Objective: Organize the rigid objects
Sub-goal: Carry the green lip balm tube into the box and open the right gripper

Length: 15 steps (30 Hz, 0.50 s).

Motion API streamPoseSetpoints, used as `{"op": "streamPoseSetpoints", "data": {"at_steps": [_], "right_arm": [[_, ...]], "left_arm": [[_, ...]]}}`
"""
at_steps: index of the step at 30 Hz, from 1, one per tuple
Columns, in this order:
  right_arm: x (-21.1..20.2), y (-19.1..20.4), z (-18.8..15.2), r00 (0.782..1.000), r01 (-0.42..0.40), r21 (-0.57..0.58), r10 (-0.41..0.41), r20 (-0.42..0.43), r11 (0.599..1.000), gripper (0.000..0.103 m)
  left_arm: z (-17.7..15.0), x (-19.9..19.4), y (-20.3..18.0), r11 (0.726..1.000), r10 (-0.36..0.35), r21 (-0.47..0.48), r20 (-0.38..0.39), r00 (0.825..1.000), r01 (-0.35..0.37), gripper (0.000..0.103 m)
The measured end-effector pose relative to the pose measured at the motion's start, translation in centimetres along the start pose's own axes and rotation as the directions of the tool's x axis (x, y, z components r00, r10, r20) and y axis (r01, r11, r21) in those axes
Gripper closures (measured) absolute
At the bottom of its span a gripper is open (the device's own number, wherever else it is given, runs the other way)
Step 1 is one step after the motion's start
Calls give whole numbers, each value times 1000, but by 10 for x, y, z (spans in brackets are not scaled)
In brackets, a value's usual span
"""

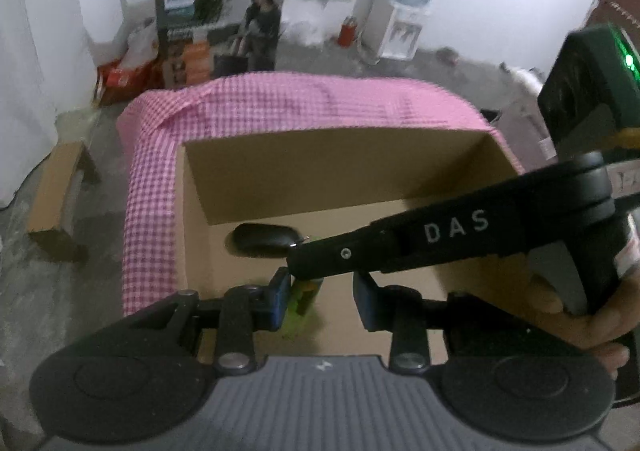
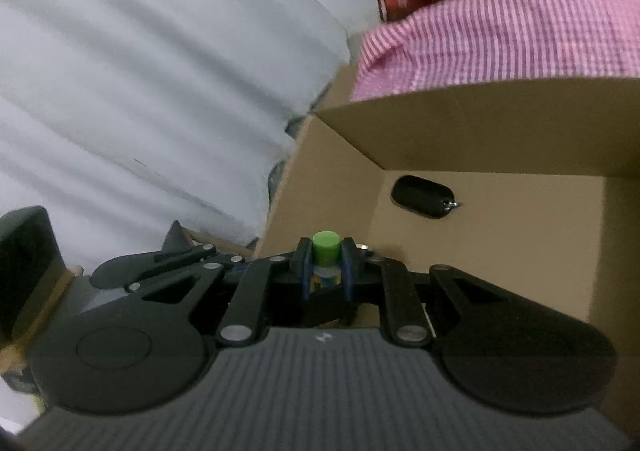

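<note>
Both grippers are matte black, with round discs, silver rivets, blue pads and a grey ribbed body. The right gripper (image 1: 296, 251) bears white letters "DAS", a small screw, and a green light on its far block.

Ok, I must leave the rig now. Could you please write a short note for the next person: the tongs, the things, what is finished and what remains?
Left tongs: open, holding nothing, above the near side of the cardboard box.
Right tongs: shut on a small green-capped tube, held over the open box.
Done: a black key fob lies on the box floor.
Left to do: probably lower the tube into the box and release it. No other items to sort are in view.
The box stands on a pink checked cloth.
</note>
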State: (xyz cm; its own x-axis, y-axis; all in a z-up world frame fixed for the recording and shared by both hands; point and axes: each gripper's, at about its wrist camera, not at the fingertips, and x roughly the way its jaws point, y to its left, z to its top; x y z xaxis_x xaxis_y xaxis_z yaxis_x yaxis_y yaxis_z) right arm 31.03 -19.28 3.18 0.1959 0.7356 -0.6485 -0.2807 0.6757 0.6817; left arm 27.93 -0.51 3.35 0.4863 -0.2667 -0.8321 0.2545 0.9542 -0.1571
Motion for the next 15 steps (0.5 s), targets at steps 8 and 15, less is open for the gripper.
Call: {"op": "streamPoseSetpoints", "data": {"at_steps": [8,15], "right_arm": [[44,-6,17,993,84,-21,-86,-86,996,89],[70,-13,20,987,110,-60,-117,-113,992,87]], "left_arm": [[5,12,13,1000,20,-3,-15,1000,-20,68],[9,12,17,999,33,-3,-11,999,-33,61]]}}
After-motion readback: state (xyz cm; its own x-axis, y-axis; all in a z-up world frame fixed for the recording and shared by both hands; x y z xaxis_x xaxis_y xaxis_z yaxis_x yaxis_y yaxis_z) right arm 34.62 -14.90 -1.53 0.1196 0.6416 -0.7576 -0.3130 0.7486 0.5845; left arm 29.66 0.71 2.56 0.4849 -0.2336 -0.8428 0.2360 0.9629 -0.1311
